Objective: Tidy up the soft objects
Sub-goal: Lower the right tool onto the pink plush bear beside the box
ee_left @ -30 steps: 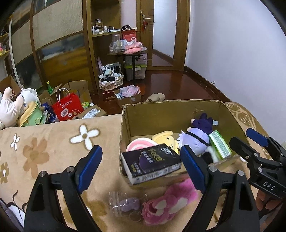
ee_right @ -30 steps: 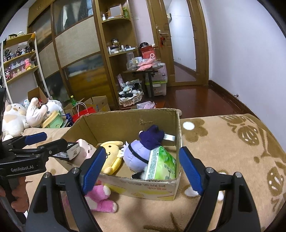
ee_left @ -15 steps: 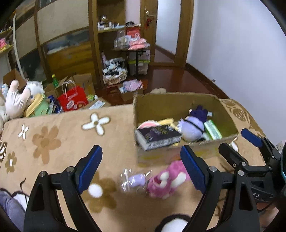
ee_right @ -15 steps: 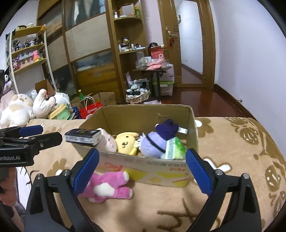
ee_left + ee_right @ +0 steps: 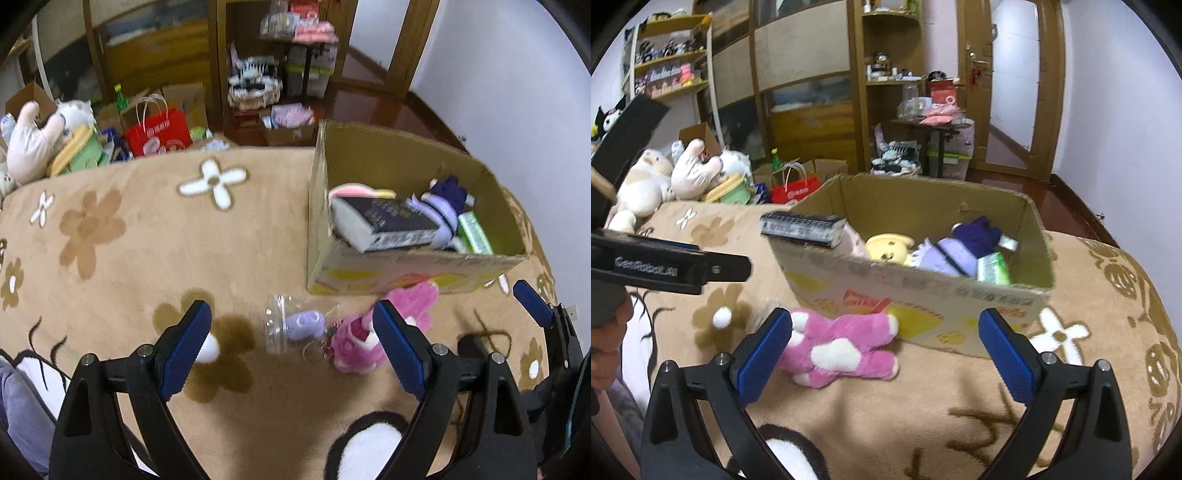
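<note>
Here, a fuzzy pink plush (image 5: 842, 347) lies beside the corrugated cardboard box (image 5: 923, 295).

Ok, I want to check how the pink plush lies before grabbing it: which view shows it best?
The right wrist view: the pink plush lies whole and unblocked on the blanket, in front of the box. In the left wrist view, the left gripper's finger partly covers it, and it is blurred.

1 box (image 5: 923, 295), 2 loose toys (image 5: 842, 347)
</note>
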Tool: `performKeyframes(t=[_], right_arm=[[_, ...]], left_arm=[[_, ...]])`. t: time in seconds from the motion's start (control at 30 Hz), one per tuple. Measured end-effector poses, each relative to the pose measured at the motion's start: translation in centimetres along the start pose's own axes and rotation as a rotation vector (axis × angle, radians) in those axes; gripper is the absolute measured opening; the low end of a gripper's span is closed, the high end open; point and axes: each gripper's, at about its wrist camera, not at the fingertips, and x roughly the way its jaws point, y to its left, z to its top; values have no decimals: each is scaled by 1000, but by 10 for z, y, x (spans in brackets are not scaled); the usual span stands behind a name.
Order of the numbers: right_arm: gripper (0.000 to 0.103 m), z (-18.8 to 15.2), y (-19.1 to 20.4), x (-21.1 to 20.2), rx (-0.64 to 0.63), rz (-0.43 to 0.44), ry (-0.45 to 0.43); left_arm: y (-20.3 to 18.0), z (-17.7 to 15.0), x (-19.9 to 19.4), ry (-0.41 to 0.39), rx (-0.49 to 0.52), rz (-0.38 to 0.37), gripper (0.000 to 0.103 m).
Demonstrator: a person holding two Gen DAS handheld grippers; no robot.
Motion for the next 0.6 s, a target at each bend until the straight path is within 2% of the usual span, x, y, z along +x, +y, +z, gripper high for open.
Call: performKeyframes(t=[0.3, 0.6], right_arm=[[103, -9, 23, 24, -54, 44, 46], [103, -17, 27, 56, -11, 68, 108]], left_arm=[[10, 6, 35, 109, -48, -19, 88], [18, 10, 68, 181, -82, -19, 88]])
